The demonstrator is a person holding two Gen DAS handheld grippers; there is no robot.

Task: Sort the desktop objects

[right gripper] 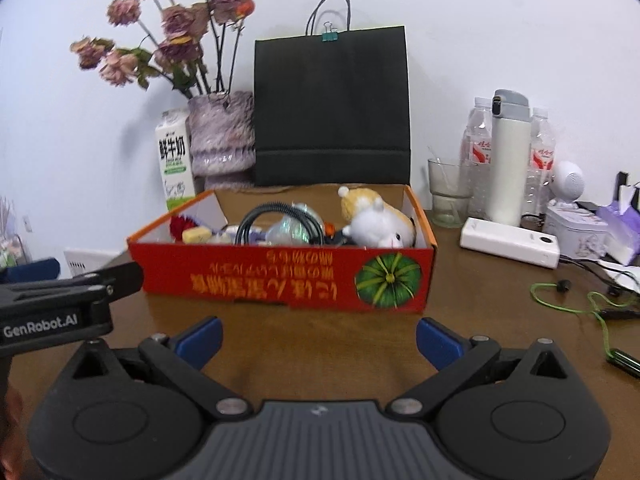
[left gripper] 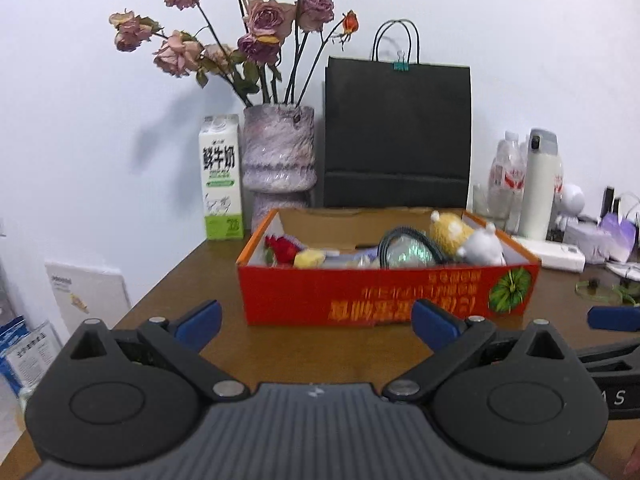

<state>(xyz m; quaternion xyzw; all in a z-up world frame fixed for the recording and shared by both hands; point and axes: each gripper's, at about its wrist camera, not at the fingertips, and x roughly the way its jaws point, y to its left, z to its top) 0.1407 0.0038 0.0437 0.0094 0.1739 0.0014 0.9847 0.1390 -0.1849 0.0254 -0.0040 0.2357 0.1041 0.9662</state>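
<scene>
A red cardboard box [left gripper: 384, 292] [right gripper: 288, 280] stands on the brown desk ahead of both grippers. It holds a yellow and white plush toy [left gripper: 468, 238] [right gripper: 380, 220], a coiled black cable [left gripper: 412, 240] [right gripper: 276, 216], a red item [left gripper: 282, 248] and a yellow block [left gripper: 308, 258] [right gripper: 196, 235]. My left gripper [left gripper: 316, 322] is open and empty, short of the box. My right gripper [right gripper: 318, 338] is open and empty, also short of the box. The left gripper shows at the left edge of the right wrist view [right gripper: 60, 300].
A milk carton [left gripper: 221, 178], a vase of dried roses [left gripper: 278, 152] and a black paper bag [left gripper: 396, 136] stand behind the box. To the right are water bottles, a white flask [right gripper: 508, 160], a glass [right gripper: 448, 196], a white power bank [right gripper: 508, 242], a green cord [right gripper: 576, 308] and tissues.
</scene>
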